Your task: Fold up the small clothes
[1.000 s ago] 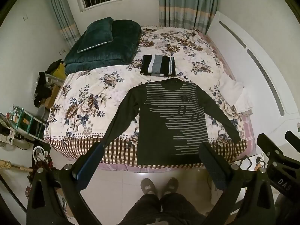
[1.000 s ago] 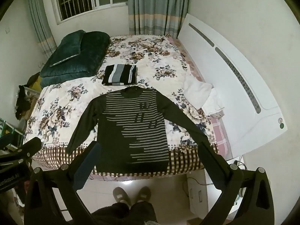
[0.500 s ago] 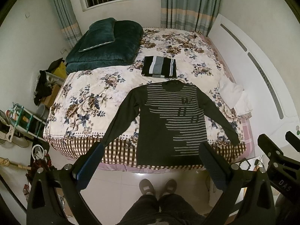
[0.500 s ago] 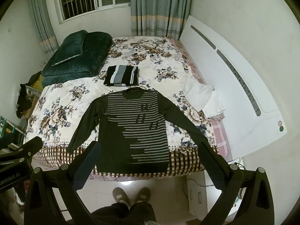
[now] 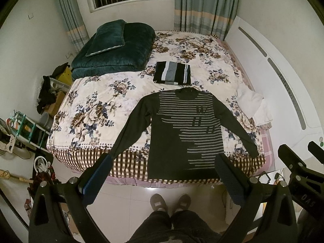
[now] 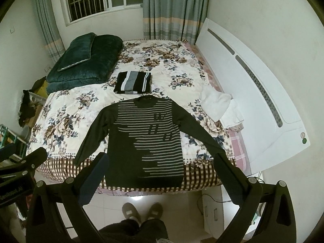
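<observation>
A dark long-sleeved sweater (image 5: pixel 182 129) with grey stripes lies flat on the floral bed, sleeves spread, hem at the near edge; it also shows in the right wrist view (image 6: pixel 145 139). A folded black, grey and white striped garment (image 5: pixel 172 76) lies beyond its collar, seen too in the right wrist view (image 6: pixel 132 82). My left gripper (image 5: pixel 164 160) is open and empty, held high above the floor in front of the bed. My right gripper (image 6: pixel 162 160) is open and empty at the same height.
A dark green folded quilt with a pillow (image 5: pixel 113 48) sits at the bed's far left. White folded cloths (image 5: pixel 253 105) lie at the right edge by the white headboard (image 6: pixel 253 85). The person's slippered feet (image 5: pixel 170 201) stand on the tile floor. Clutter and a shelf (image 5: pixel 26 127) stand left of the bed.
Both grippers have drifted slightly, so the bed and sweater sit a little higher in view. Nothing on the bed has moved.
</observation>
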Demonstrator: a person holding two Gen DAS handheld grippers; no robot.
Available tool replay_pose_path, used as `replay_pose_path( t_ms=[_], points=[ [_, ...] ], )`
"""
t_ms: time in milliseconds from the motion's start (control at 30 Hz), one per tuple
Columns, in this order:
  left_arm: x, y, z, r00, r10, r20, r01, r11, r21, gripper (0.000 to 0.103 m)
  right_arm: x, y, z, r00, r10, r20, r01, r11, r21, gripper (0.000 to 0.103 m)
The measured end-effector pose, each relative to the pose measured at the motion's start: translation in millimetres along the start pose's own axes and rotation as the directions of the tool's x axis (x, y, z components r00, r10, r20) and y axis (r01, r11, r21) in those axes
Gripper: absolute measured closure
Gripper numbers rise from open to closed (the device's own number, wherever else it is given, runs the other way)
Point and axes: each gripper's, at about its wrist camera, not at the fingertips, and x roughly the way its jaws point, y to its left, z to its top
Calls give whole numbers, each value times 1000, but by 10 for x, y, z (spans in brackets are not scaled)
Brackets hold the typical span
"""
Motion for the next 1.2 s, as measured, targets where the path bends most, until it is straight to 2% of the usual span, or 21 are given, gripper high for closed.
replay_pose_path(
  t_ms=[1200],
  points=[
    [-84,4,33,1000,-5,13,5,1000,-5,0,-114,119,120,1000,5,9,-5,1000,-2,0]
  ],
)
